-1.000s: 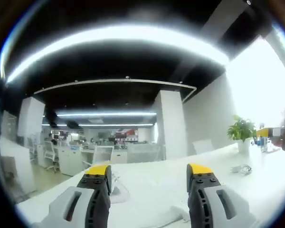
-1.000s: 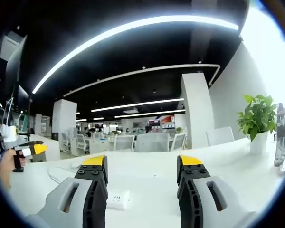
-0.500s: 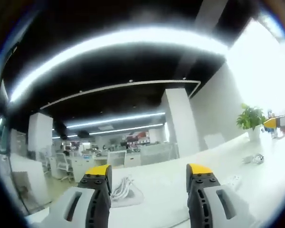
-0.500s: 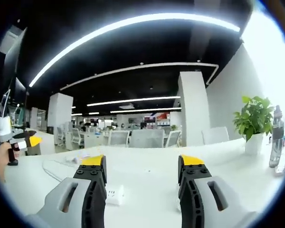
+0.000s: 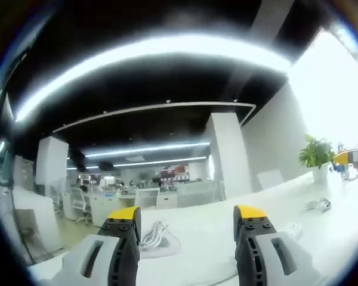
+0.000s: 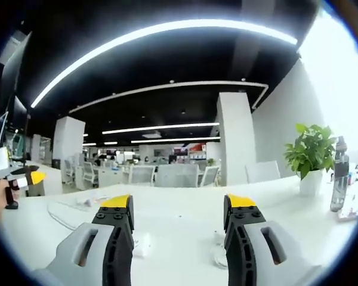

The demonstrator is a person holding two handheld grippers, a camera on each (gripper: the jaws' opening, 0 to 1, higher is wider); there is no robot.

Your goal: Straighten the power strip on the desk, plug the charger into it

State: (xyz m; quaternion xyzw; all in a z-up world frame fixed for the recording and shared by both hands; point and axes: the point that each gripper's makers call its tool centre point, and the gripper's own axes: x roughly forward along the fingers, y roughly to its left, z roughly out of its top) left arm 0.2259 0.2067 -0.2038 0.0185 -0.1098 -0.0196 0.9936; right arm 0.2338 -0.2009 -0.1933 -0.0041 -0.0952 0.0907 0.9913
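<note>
The white power strip (image 6: 141, 245) lies on the white desk (image 6: 179, 229), half hidden behind my right gripper's left jaw. A white charger with its cable (image 6: 218, 257) rests close by the right jaw. My right gripper (image 6: 178, 206) is open and holds nothing, hovering above the desk. In the left gripper view the strip (image 5: 295, 227) is a small white block at the lower right, and a coiled white cable (image 5: 158, 236) sits near the left jaw. My left gripper (image 5: 186, 215) is open and holds nothing. It also appears at the far left (image 6: 25, 179), held by a hand.
A potted plant (image 6: 310, 156) and a dark bottle (image 6: 339, 176) stand at the desk's right end. A small bundle of white cable (image 5: 318, 204) lies toward that end. A loose white cord (image 6: 62, 215) runs across the left part. Office chairs and desks fill the room behind.
Both cameras have tilted up a little, so the desk, strip and charger sit lower and are more hidden by the jaws. Both grippers stay open and nothing was taken hold of.
</note>
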